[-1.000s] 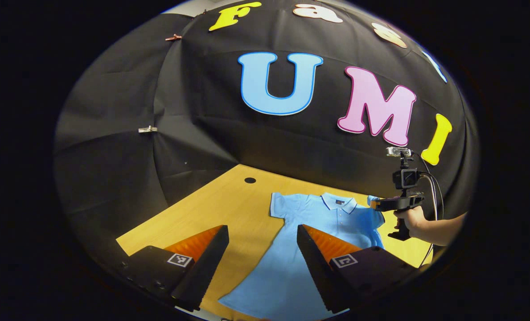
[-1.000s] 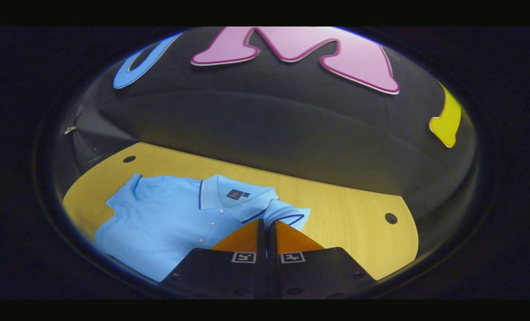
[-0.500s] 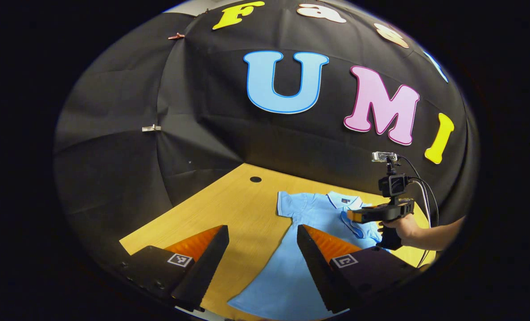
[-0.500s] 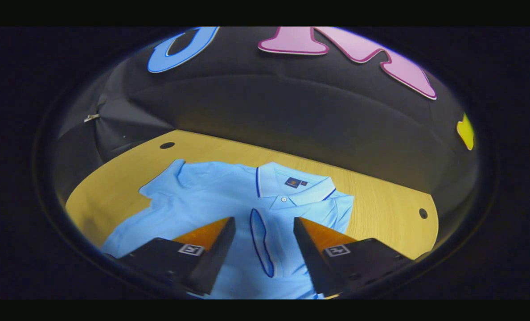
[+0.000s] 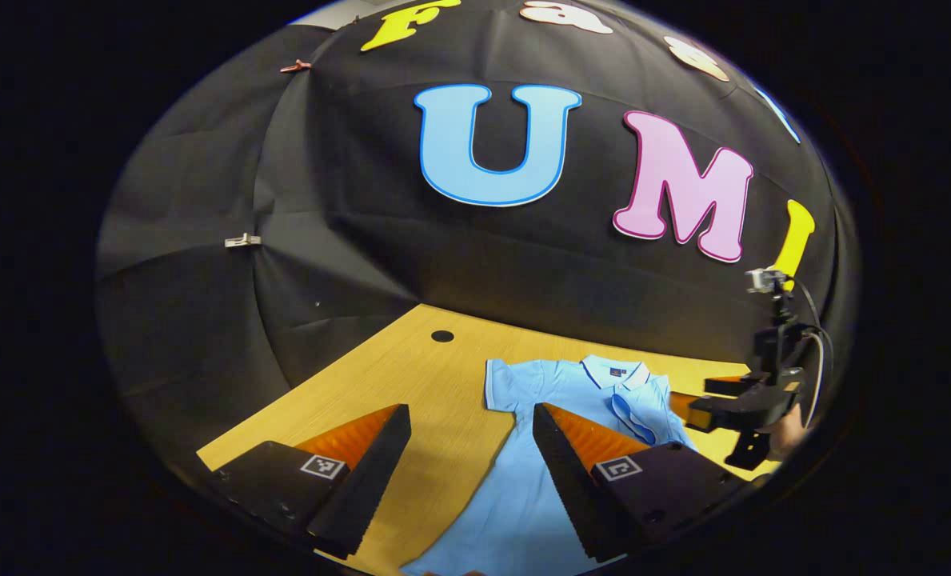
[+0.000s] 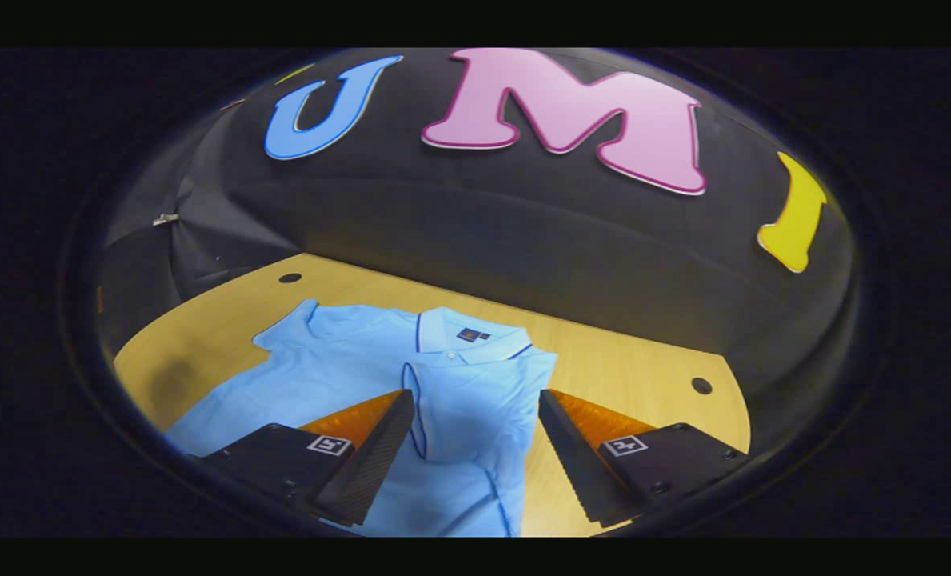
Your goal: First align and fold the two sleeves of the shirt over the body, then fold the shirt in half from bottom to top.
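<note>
The light-blue polo shirt point(image 6: 339, 360) lies flat, collar toward the booth wall, on the wooden table point(image 6: 627, 368); its right sleeve point(image 6: 467, 400) is already laid over the chest, while the other sleeve point(image 5: 507, 376) is spread out at about 12 o'clock in the left gripper view. The knit looks light, limp and prone to wrinkling, so I judge a pinch at the sleeve cuff best. The left gripper point(image 5: 471, 448) hovers with fingers spread, holding nothing; the right gripper point(image 6: 475, 440) is likewise spread and empty above the folded sleeve. Bare table at 10 o'clock of the shirt gives approach room; the near table edge lies close below.
</note>
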`<move>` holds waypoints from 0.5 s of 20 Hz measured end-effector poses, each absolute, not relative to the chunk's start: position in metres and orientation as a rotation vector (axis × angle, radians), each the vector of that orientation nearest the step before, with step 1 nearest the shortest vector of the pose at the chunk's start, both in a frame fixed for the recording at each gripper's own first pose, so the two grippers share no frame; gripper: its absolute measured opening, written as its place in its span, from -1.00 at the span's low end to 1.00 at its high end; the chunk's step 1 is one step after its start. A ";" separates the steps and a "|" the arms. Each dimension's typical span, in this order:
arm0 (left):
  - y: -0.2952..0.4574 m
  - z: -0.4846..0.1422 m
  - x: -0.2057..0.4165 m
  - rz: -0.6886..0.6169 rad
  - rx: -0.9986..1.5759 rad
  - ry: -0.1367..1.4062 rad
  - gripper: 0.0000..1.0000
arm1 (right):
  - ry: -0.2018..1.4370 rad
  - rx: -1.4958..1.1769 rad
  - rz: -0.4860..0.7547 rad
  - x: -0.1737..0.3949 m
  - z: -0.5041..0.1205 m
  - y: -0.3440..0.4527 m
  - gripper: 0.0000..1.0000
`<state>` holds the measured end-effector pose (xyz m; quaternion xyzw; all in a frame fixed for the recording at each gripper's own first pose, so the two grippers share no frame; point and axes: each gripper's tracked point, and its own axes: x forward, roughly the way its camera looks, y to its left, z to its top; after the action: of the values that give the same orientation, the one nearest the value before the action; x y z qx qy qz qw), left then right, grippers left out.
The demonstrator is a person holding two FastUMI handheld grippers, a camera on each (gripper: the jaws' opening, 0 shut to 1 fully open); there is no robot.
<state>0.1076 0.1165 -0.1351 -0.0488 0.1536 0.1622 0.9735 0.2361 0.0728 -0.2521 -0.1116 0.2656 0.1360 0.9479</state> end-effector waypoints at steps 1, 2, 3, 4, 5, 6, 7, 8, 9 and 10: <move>0.120 -0.136 0.122 0.316 -0.089 0.311 0.96 | 0.538 -0.214 0.259 0.232 -0.246 0.060 0.95; 0.123 -0.138 0.138 0.299 -0.077 0.315 0.95 | 0.535 -0.201 0.243 0.229 -0.239 0.047 0.95; 0.126 -0.141 0.152 0.288 -0.065 0.328 0.95 | 0.526 -0.200 0.228 0.226 -0.234 0.035 0.95; 0.129 -0.146 0.166 0.267 -0.061 0.338 0.95 | 0.512 -0.205 0.211 0.223 -0.226 0.019 0.94; 0.128 -0.148 0.180 0.237 -0.066 0.335 0.96 | 0.502 -0.204 0.212 0.220 -0.222 0.008 0.94; 0.128 -0.153 0.196 0.214 -0.070 0.333 0.96 | 0.497 -0.205 0.201 0.217 -0.221 -0.007 0.94; 0.129 -0.161 0.211 0.194 -0.069 0.342 0.96 | 0.498 -0.206 0.181 0.216 -0.219 -0.024 0.94; 0.130 -0.169 0.225 0.182 -0.060 0.353 0.95 | 0.503 -0.203 0.159 0.212 -0.216 -0.039 0.95; 0.132 -0.177 0.240 0.169 -0.047 0.364 0.95 | 0.502 -0.199 0.134 0.210 -0.214 -0.055 0.95; 0.134 -0.185 0.254 0.162 -0.037 0.367 0.95 | 0.498 -0.195 0.107 0.208 -0.211 -0.068 0.95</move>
<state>0.2538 0.1341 -0.1848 -0.0185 0.1821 0.0805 0.9798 0.2081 -0.0681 -0.2107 -0.0964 0.2459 0.0527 0.9630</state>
